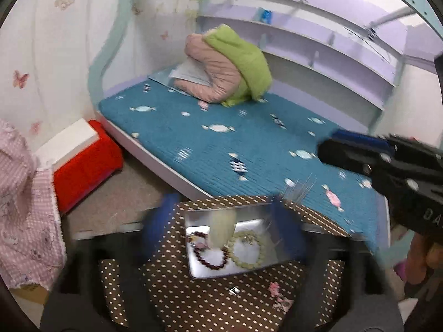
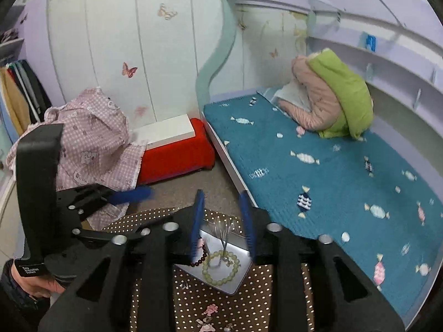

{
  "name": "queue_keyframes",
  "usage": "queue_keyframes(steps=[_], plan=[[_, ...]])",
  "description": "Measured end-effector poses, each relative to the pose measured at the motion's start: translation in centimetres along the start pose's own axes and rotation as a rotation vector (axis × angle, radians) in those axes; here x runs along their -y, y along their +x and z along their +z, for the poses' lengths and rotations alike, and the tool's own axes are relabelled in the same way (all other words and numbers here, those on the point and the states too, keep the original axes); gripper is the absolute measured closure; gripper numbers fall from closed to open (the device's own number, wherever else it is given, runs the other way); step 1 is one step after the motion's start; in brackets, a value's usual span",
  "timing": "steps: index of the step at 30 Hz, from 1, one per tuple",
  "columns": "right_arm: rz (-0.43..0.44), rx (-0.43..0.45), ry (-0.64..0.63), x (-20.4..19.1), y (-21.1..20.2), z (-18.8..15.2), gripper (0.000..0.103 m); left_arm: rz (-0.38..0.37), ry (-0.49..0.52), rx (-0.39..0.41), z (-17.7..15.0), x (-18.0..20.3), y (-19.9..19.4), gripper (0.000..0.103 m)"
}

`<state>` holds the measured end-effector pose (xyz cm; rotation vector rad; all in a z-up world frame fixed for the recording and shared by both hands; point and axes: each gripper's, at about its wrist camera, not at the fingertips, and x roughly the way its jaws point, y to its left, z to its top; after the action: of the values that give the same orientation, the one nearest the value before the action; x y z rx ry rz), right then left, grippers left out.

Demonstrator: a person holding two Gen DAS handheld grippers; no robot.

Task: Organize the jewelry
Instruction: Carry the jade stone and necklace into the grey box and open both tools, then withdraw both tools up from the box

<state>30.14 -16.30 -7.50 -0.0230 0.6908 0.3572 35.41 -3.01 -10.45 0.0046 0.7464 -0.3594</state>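
A silver tray point(image 1: 199, 269) point(image 2: 235, 283) sits on a brown polka-dot surface point(image 1: 193, 304) point(image 2: 249, 312). In it lie a dark red bead bracelet point(image 1: 209, 261) point(image 2: 200, 257) and a pale green bead bracelet point(image 1: 246, 251) point(image 2: 221, 267). My left gripper point(image 1: 223, 227) is open above the tray; a blurred pale green thing point(image 1: 221, 229) hangs between its blue fingers, and I cannot tell whether it is held. My right gripper point(image 2: 223, 227) is open just over the tray, empty. A pink flower clip point(image 1: 275, 290) point(image 2: 211, 311) lies on the surface in front of the tray.
A bed with a teal candy-print cover point(image 1: 249, 138) point(image 2: 332, 179) lies behind, with a pink and green bundle point(image 1: 227, 69) point(image 2: 332, 99). A red box point(image 1: 85, 168) point(image 2: 177, 152) and pink checked cloth point(image 1: 22, 207) point(image 2: 91, 138) stand left. Clear thin sticks point(image 2: 224, 229) rise at the tray's far edge.
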Motion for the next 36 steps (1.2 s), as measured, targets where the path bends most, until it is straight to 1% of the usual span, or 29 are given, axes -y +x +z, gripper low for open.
queue_keyframes(steps=[1, 2, 3, 4, 5, 6, 7, 12, 20, 27, 36], plan=[[-0.005, 0.010, 0.004, 0.1, -0.2, -0.2, 0.035, 0.011, -0.004, 0.017, -0.1, -0.3, -0.3, 0.012], [-0.008, 0.022, 0.009, 0.3, -0.5, -0.3, 0.029, 0.017, -0.006, 0.018, -0.2, -0.5, -0.5, 0.012], [-0.008, 0.027, 0.018, 0.5, -0.8, -0.4, 0.028, 0.022, -0.011, 0.019, -0.2, -0.8, -0.7, 0.011], [-0.006, 0.034, 0.033, 0.7, -1.2, -0.6, 0.024, 0.033, -0.021, 0.024, -0.4, -1.1, -1.1, 0.010], [-0.009, 0.043, 0.043, 0.9, -1.4, -0.6, 0.015, 0.041, -0.028, 0.031, -0.5, -1.3, -1.5, 0.010], [-0.017, 0.055, 0.053, 1.1, -1.8, -0.7, 0.010, 0.050, -0.036, 0.043, -0.7, -1.5, -2.1, 0.009], [-0.026, 0.069, 0.063, 1.2, -2.4, -1.0, 0.007, 0.057, -0.042, 0.062, -0.9, -1.7, -2.9, 0.007], [-0.048, 0.114, 0.111, 1.7, -4.8, -2.3, 0.007, 0.111, -0.033, 0.151, -2.2, -1.2, -6.9, 0.005], [-0.089, 0.192, 0.136, 1.0, -9.1, -4.7, 0.007, 0.157, -0.013, 0.239, -5.0, 1.3, -12.2, 0.005], [-0.111, 0.236, 0.152, 0.0, -12.2, -7.5, 0.007, 0.160, -0.025, 0.266, -7.4, 2.5, -15.0, 0.005], [-0.112, 0.209, 0.161, -1.7, -13.4, -11.8, 0.007, 0.176, -0.070, 0.267, -11.1, 2.7, -17.2, 0.005]])
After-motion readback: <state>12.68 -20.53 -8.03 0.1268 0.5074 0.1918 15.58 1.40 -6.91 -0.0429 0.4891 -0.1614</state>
